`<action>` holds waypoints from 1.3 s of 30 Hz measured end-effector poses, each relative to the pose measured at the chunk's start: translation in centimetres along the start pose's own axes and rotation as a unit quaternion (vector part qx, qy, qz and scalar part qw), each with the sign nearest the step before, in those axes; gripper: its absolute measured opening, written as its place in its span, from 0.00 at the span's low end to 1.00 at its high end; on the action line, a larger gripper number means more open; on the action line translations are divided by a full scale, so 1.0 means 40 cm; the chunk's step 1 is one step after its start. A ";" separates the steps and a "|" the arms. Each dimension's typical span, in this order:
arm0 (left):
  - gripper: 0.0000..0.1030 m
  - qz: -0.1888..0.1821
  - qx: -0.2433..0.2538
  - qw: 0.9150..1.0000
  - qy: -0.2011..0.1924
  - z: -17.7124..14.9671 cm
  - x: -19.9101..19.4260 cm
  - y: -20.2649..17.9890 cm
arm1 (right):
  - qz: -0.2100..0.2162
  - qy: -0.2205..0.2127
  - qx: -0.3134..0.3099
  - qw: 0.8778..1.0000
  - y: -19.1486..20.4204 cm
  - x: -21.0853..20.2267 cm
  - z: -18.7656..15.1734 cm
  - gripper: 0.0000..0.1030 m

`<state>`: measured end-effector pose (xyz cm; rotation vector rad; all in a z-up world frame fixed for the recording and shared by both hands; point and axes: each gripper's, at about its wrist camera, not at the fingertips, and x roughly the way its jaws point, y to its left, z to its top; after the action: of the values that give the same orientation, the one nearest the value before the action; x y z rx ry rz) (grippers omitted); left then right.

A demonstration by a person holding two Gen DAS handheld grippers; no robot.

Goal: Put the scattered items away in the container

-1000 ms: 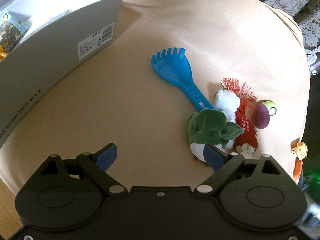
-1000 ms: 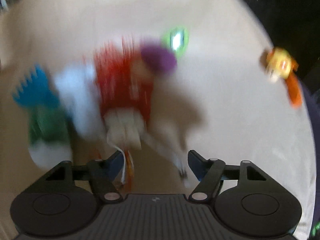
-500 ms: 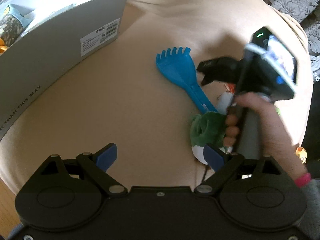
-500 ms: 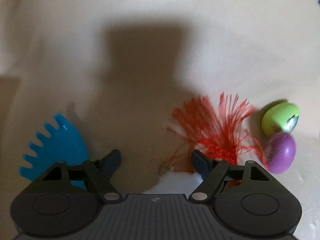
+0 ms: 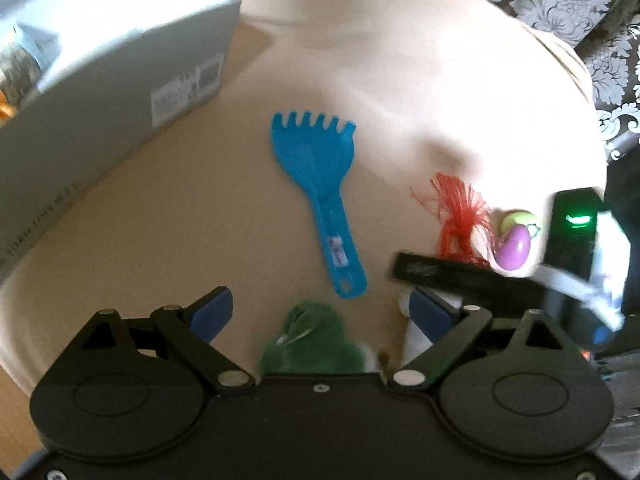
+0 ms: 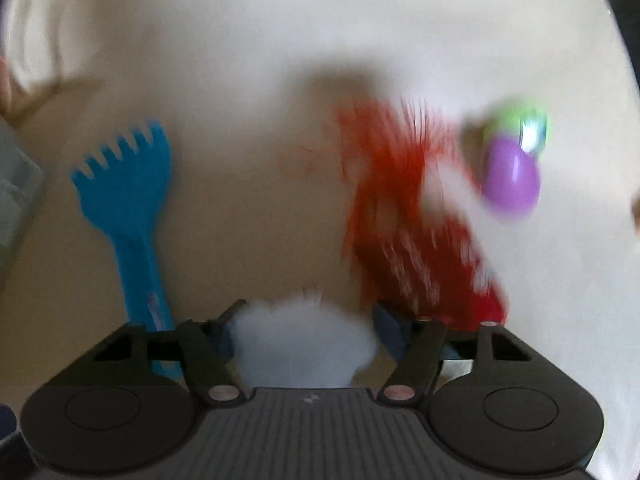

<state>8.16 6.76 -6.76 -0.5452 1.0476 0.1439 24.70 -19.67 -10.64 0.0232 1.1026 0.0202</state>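
Observation:
A blue toy rake [image 5: 320, 196] lies in the middle of the tan table [image 5: 400, 80]. A green plush vegetable [image 5: 312, 340] sits between the jaws of my open left gripper [image 5: 320, 312]. My right gripper [image 6: 308, 324] is open, and a white fluffy toy [image 6: 300, 344] fills the gap between its fingers; whether the pads touch it is unclear. The right gripper also shows in the left wrist view [image 5: 440, 270]. A red tasselled toy [image 6: 404, 216] and a purple and green egg [image 6: 512, 168] lie to the right. The grey box [image 5: 100, 92] stands at the far left.
The table edge curves down at the right, over a patterned floor [image 5: 580, 20]. The blue rake also shows in the right wrist view [image 6: 128, 200], left of the right gripper. The box holds some items at its left end.
My left gripper has moved forward and right, so the green plush is now between its fingers. My right gripper has pulled back and lowered, and the white fluffy toy now sits between its fingers.

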 end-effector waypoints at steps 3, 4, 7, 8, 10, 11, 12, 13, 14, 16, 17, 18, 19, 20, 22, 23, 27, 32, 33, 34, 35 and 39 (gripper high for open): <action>0.89 -0.008 -0.001 1.000 -0.010 0.004 -0.004 0.003 | -0.006 -0.056 0.064 0.996 -0.079 -0.024 0.111 0.80; 0.89 -0.004 -0.002 1.000 -0.009 0.004 -0.004 0.005 | -0.026 -0.070 0.084 0.994 -0.106 -0.022 0.147 0.80; 0.89 -0.006 -0.031 1.000 0.002 0.009 0.003 0.023 | -0.099 -0.082 0.129 0.983 -0.199 0.021 0.253 0.80; 0.89 -0.006 -0.041 0.999 0.005 0.013 0.008 0.031 | -0.118 -0.075 0.143 0.980 -0.230 0.044 0.281 0.79; 0.89 -0.007 -0.053 0.999 0.011 0.015 0.014 0.040 | -0.147 -0.048 0.163 0.974 -0.290 0.102 0.321 0.78; 0.89 -0.007 -0.054 0.998 0.012 0.014 0.015 0.041 | -0.158 -0.034 0.169 0.972 -0.312 0.130 0.329 0.76; 0.89 -0.006 -0.051 0.999 0.012 0.013 0.016 0.038 | -0.167 -0.018 0.174 0.970 -0.332 0.160 0.333 0.75; 0.89 -0.005 -0.047 0.999 0.011 0.012 0.015 0.034 | -0.173 -0.001 0.180 0.968 -0.350 0.189 0.333 0.73; 0.89 -0.005 -0.042 0.999 0.010 0.011 0.015 0.030 | -0.173 0.022 0.187 0.967 -0.369 0.221 0.329 0.68; 0.89 -0.004 -0.034 0.999 0.011 0.007 0.010 0.023 | -0.153 0.033 0.215 0.964 -0.405 0.250 0.308 0.69; 0.89 -0.004 -0.033 0.999 0.013 0.005 0.008 0.020 | -0.143 0.023 0.226 0.963 -0.417 0.244 0.299 0.67; 0.89 -0.004 -0.034 0.999 0.015 0.004 0.009 0.021 | -0.139 0.021 0.221 0.965 -0.420 0.238 0.293 0.64; 0.89 -0.004 -0.037 0.999 0.018 0.004 0.011 0.023 | -0.137 0.022 0.210 0.968 -0.416 0.231 0.287 0.57; 0.89 -0.004 -0.040 0.999 0.021 0.005 0.011 0.025 | -0.129 0.025 0.204 0.970 -0.413 0.220 0.278 0.51; 0.89 -0.003 -0.046 0.999 0.024 0.004 0.014 0.028 | -0.111 0.036 0.202 0.973 -0.408 0.197 0.249 0.47; 0.89 -0.003 -0.047 0.999 0.026 0.003 0.015 0.028 | -0.105 0.040 0.196 0.974 -0.403 0.185 0.230 0.46; 0.89 0.001 -0.043 0.999 0.024 -0.001 0.010 0.025 | -0.095 0.050 0.165 0.980 -0.373 0.130 0.136 0.47; 0.89 0.003 -0.034 0.999 0.027 0.001 0.011 0.019 | -0.062 0.057 0.178 0.980 -0.333 0.048 0.036 0.48; 0.89 0.001 -0.032 0.999 0.030 0.001 0.013 0.018 | -0.057 0.058 0.178 0.981 -0.312 0.027 0.019 0.48; 0.89 -0.001 -0.028 0.999 0.033 0.001 0.015 0.016 | -0.054 0.059 0.179 0.981 -0.298 0.014 0.013 0.48; 0.89 -0.004 -0.022 0.999 0.036 0.001 0.018 0.012 | -0.050 0.059 0.184 0.980 -0.288 -0.003 -0.006 0.51; 0.89 -0.013 0.019 0.998 0.057 -0.003 0.027 -0.013 | -0.015 0.030 0.221 0.975 -0.263 -0.114 -0.131 0.67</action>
<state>8.79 6.08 -7.55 -0.5369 1.1507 0.0714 18.03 -30.26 -9.24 0.4077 1.1502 -0.2536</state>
